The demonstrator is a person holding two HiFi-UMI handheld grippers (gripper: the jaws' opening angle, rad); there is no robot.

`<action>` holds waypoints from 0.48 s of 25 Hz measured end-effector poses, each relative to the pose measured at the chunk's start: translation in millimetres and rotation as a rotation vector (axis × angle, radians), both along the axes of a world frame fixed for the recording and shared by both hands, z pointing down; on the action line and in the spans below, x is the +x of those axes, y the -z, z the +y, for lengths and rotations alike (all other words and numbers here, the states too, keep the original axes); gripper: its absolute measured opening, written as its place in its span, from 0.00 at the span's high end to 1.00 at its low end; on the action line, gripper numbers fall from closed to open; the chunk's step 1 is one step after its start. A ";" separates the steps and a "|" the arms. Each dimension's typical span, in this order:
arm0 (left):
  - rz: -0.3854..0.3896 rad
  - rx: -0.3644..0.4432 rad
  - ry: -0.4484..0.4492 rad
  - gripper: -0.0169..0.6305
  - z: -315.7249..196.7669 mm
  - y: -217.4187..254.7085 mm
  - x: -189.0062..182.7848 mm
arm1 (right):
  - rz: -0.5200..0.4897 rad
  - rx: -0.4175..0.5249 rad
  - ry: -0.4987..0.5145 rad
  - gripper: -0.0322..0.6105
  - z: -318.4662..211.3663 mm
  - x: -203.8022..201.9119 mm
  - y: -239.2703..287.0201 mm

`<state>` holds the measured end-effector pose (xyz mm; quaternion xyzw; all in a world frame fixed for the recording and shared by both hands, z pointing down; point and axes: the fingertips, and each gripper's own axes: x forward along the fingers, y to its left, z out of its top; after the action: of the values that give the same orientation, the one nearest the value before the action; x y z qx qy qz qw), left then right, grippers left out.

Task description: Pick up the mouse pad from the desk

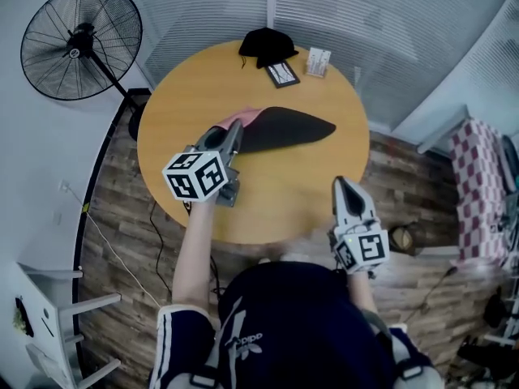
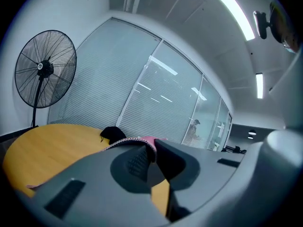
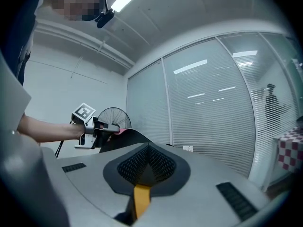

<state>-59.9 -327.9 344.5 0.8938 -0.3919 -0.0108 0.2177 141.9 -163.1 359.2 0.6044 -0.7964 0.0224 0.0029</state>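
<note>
Centre frame: round surface, smooth yellow wood. Plank floor; slatted blinds behind; black wire-cage fan upper left. Mouse pad mid-surface: thin, floppy, black top, left end curled up showing pink underside, pinched in left tool. Right tool clenched, empty, lower right.

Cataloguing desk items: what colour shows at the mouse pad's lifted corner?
Pink; the rest of the mouse pad is black. It shows best in the head view.

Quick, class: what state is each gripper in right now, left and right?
Left gripper: closed on the mouse pad edge.
Right gripper: jaws closed, holding nothing.
</note>
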 end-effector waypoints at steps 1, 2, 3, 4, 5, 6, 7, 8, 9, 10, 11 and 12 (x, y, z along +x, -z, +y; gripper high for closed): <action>0.002 0.007 0.003 0.94 -1.7 4.0 -0.9 | 0.002 0.004 -0.003 0.95 0.5 0.9 2.4; 0.004 0.012 0.006 0.94 -3.3 7.9 -1.5 | 0.005 0.009 -0.004 0.95 1.4 1.3 4.8; 0.007 0.017 0.008 0.94 -4.5 11.4 -1.9 | 0.006 0.012 -0.002 0.95 2.8 1.2 7.0; 0.009 0.023 0.010 0.94 -5.4 14.7 -2.0 | 0.005 0.015 0.001 0.95 4.5 0.9 8.5; 0.009 0.028 0.010 0.94 -6.4 18.2 -2.1 | 0.003 0.016 0.004 0.95 6.2 0.4 9.4; 0.008 0.035 0.010 0.94 -7.9 22.2 -2.2 | 0.001 0.017 0.006 0.95 7.4 0.0 9.8; 0.006 0.043 0.010 0.94 -9.7 26.7 -2.2 | 0.000 0.018 0.008 0.95 8.2 -0.4 10.1; 0.003 0.052 0.010 0.94 -11.5 31.2 -2.0 | -0.001 0.021 0.010 0.95 9.0 -0.7 10.5; 0.000 0.061 0.009 0.94 -12.8 35.3 -1.6 | -0.001 0.023 0.013 0.95 10.3 -1.0 11.2; -0.004 0.071 0.009 0.94 -13.7 38.9 -1.3 | -0.001 0.026 0.015 0.95 12.0 -1.1 12.2; -0.009 0.080 0.009 0.94 -14.5 42.2 -1.0 | -0.002 0.029 0.015 0.95 13.8 -0.8 13.3; -0.012 0.087 0.010 0.94 -15.5 45.1 -0.7 | -0.004 0.032 0.014 0.95 15.6 0.1 14.5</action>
<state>-60.7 -343.3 299.4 0.9004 -0.3971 -0.0234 0.1762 142.0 -147.5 344.7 0.5989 -0.8007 0.0106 -0.0081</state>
